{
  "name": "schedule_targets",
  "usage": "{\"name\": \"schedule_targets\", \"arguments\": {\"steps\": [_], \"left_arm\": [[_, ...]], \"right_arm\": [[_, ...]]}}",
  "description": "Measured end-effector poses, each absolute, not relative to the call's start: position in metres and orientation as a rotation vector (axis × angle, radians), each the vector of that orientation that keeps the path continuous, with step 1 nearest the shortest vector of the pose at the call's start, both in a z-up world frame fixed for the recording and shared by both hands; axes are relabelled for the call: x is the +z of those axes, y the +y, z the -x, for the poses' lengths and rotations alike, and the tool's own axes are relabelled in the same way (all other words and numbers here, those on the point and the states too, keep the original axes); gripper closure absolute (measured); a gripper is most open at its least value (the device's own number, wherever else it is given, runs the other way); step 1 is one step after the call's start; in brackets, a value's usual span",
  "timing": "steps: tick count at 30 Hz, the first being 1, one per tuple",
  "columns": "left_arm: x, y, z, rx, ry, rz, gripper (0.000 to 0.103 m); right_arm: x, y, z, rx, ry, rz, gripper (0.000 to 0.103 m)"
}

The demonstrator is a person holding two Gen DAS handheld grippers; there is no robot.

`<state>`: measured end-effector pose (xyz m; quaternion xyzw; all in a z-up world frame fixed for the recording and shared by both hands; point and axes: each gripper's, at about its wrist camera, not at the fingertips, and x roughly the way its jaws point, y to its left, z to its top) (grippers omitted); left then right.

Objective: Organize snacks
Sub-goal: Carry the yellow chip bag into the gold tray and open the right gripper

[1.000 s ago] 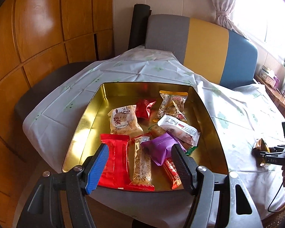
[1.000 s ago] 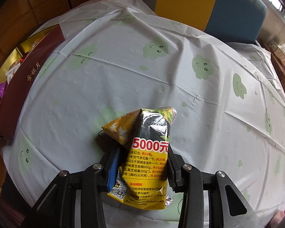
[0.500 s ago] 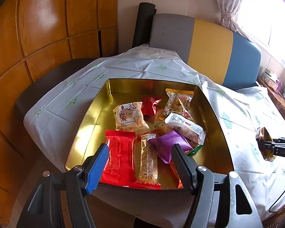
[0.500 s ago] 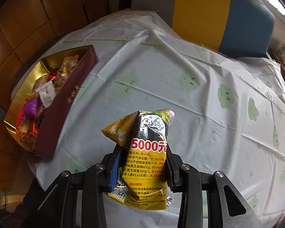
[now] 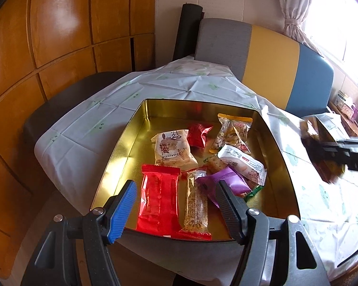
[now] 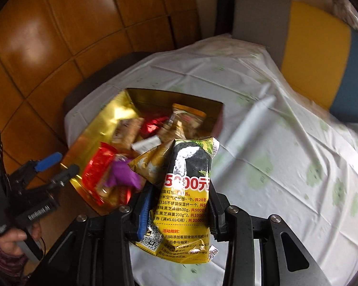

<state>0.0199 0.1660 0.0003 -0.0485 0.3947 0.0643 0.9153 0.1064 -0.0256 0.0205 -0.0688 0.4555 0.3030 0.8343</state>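
Observation:
A gold tin box [image 5: 131, 143] holds several snack packets: a red one [image 5: 160, 197], a grain bar [image 5: 195, 202], a purple one [image 5: 226, 181] and others. My left gripper [image 5: 176, 205] is open and empty, above the box's near edge. My right gripper [image 6: 179, 212] is shut on a yellow and black snack bag [image 6: 186, 190] and holds it in the air near the box's right side; it shows blurred in the left wrist view [image 5: 322, 147]. The box [image 6: 102, 128] and the left gripper [image 6: 57, 164] also show in the right wrist view.
The table has a white cloth with green prints [image 6: 286, 166]. A grey, yellow and blue bench back [image 5: 262, 54] stands behind it, a dark seat [image 5: 66, 97] and wood panels [image 5: 59, 35] on the left. The box sits near the table's left front edge.
My right gripper has lifted the snack bag off the table and carried it left toward the gold box. My left gripper has drawn back and risen a little.

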Motion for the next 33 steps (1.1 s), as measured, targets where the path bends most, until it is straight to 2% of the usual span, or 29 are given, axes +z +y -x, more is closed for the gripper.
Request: {"name": "schedule_targets", "arguments": {"steps": [9, 20, 26, 33], "left_arm": [[0.004, 0.178, -0.020, 0.161, 0.796, 0.119, 0.034], [0.000, 0.186, -0.022, 0.188, 0.805, 0.135, 0.034], [-0.006, 0.191, -0.024, 0.213, 0.820, 0.150, 0.034], [-0.006, 0.191, -0.024, 0.233, 0.815, 0.149, 0.034]], "right_arm": [[0.019, 0.049, -0.131, 0.685, 0.967, 0.157, 0.064], [-0.041, 0.089, -0.170, 0.599, 1.095, 0.199, 0.063], [-0.055, 0.082, -0.175, 0.594, 1.118, 0.145, 0.058], [-0.045, 0.065, -0.171, 0.613, 1.105, 0.041, 0.036]]}}
